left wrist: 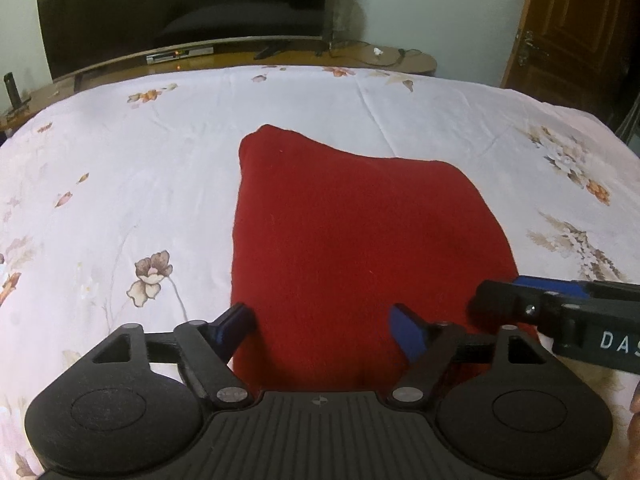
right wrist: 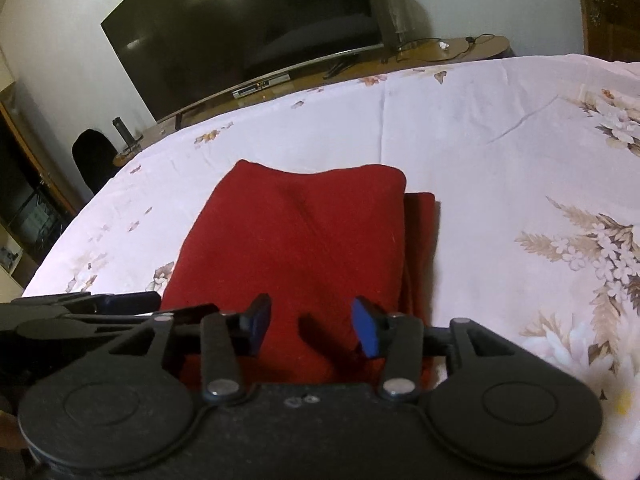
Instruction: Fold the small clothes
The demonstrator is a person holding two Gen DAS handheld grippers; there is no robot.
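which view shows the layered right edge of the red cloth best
The right wrist view: the red cloth shows a lower layer sticking out past its right edge. In the left wrist view that edge looks single, partly behind the right hand-held gripper.

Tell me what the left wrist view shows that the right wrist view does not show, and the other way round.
Only the left wrist view shows the wooden door with its handle, and the left gripper from behind, jaws open over the near edge of the cloth.

Only the right wrist view shows the dark chair, a lower red layer sticking out at the cloth's right side, and the right gripper from behind, jaws open.

Both show the folded red cloth on the flowered bedsheet, the television, and the other gripper at the edge.
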